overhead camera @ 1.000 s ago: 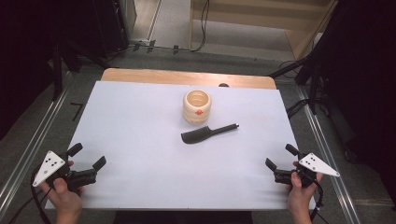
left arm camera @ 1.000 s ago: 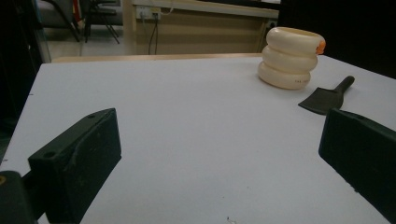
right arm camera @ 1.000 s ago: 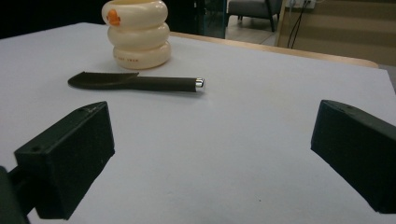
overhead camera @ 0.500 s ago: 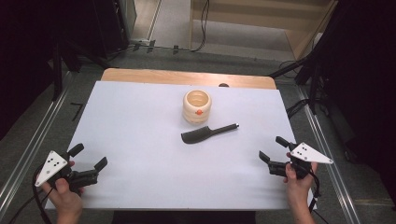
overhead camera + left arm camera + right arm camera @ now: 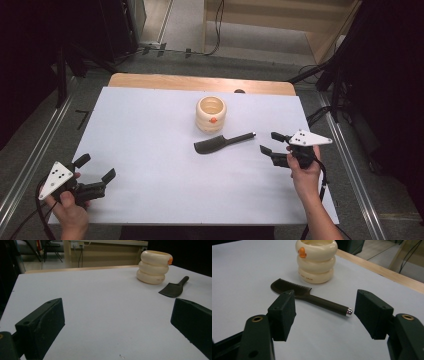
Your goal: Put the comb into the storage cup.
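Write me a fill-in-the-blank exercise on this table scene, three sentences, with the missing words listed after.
1. The dark comb lies flat on the white table, just in front of the cream ____ with three stacked bulges.
2. The right tongs are nearest the comb's ____ end, with nothing between their jaws.
3. A small ____ knob sticks out from the holder's top ring.

Missing words: holder; handle; orange

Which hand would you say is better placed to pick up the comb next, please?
Probably the right. Its claw sits just off the comb's handle tip, jaws apart and just closing on nothing, aimed at it. The left claw waits at the table's near corner.
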